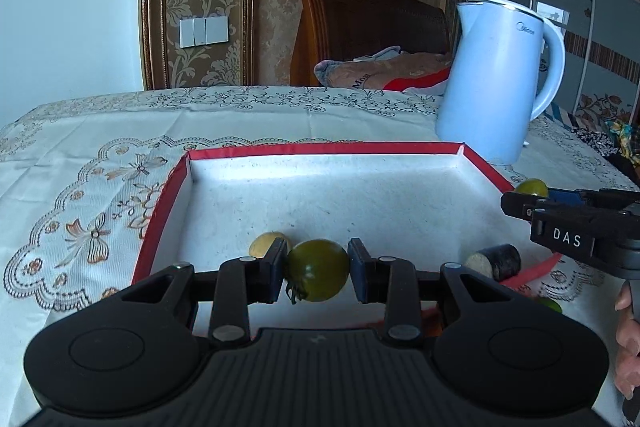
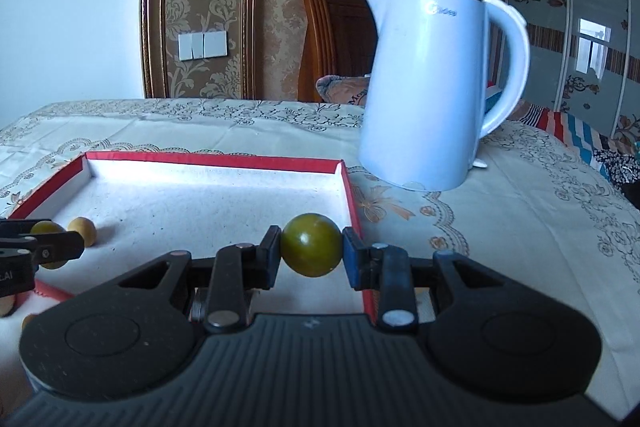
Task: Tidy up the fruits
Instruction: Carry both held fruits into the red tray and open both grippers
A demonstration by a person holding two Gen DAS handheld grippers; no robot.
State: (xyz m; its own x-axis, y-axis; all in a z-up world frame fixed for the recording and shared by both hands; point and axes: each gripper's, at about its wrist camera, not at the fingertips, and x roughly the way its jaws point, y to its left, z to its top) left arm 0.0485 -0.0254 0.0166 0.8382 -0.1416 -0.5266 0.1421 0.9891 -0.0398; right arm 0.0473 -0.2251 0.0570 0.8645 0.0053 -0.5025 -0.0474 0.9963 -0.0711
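My left gripper [image 1: 317,271] is shut on a green tomato [image 1: 320,263] with its stalk down, over the near part of a red-rimmed white box [image 1: 320,148]. A small yellow fruit [image 1: 264,243] lies in the box just behind the left finger. My right gripper [image 2: 311,254] is shut on a second green tomato [image 2: 310,245], above the box's right rim [image 2: 354,211]. The left wrist view shows the right gripper [image 1: 516,203] at the right edge with its tomato [image 1: 532,187]. In the right wrist view the left gripper [image 2: 60,241] sits at the far left beside the yellow fruit [image 2: 83,230].
A white electric kettle [image 1: 496,83] stands behind the box's far right corner on the embroidered tablecloth [image 1: 100,155]. A dark cylindrical piece [image 1: 498,261], a red strip [image 1: 538,267] and a green fruit [image 1: 551,305] lie right of the box. A person's hand [image 1: 628,339] shows at the right edge.
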